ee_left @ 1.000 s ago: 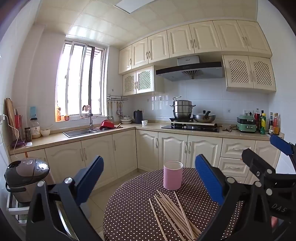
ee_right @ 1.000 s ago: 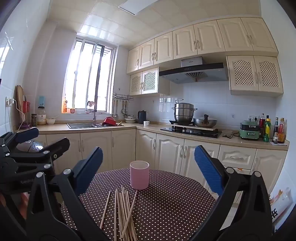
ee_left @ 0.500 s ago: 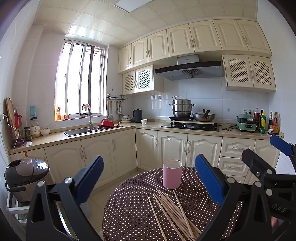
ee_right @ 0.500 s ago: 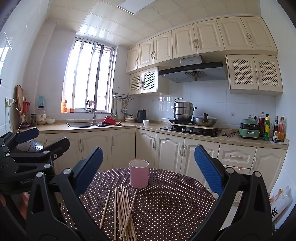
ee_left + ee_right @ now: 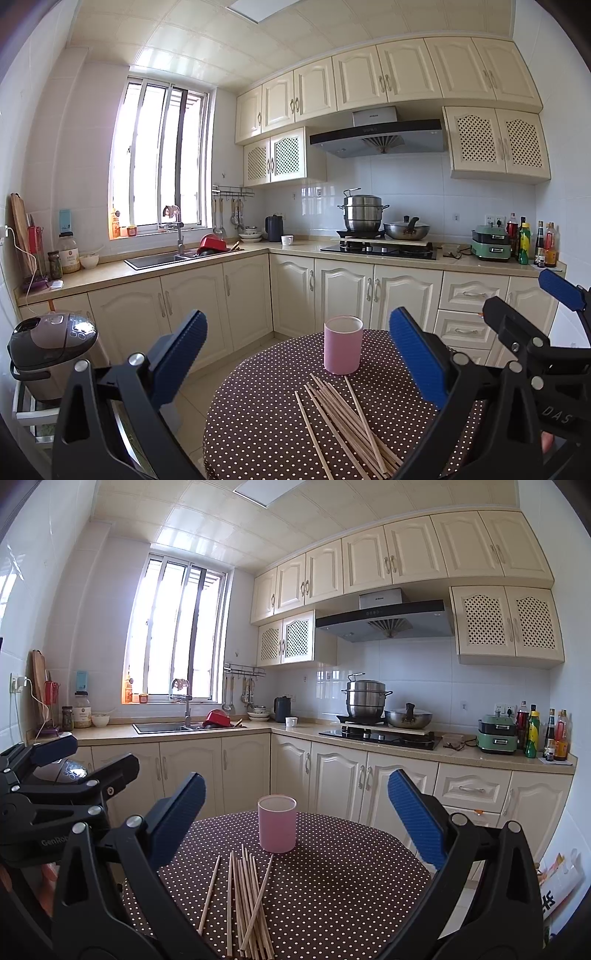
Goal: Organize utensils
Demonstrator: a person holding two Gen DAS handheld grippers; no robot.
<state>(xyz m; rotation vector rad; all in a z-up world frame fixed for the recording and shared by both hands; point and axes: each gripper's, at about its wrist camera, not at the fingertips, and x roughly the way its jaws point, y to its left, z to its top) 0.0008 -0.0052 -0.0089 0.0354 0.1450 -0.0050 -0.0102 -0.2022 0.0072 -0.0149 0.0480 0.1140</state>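
Note:
A pink cup (image 5: pixel 342 344) (image 5: pixel 277 823) stands upright on a round table with a brown polka-dot cloth (image 5: pixel 258 417) (image 5: pixel 340 878). Several wooden chopsticks (image 5: pixel 343 421) (image 5: pixel 245 897) lie loose in a bundle in front of the cup. My left gripper (image 5: pixel 299 362) hangs open above the table's near edge, nothing between its blue pads. My right gripper (image 5: pixel 295 819) is also open and holds nothing, above the near edge and back from the chopsticks. Each gripper shows at the side of the other's view: the right one (image 5: pixel 532 325), the left one (image 5: pixel 70 764).
Cream kitchen cabinets (image 5: pixel 332 288) and a counter with sink (image 5: pixel 159 258) and hob with pots (image 5: pixel 384 236) run behind the table. A rice cooker (image 5: pixel 51 343) stands on a rack to the left. Bottles (image 5: pixel 539 734) sit at the counter's right end.
Both views have drifted very slightly; the cup and chopsticks lie where they were and both grippers stay open.

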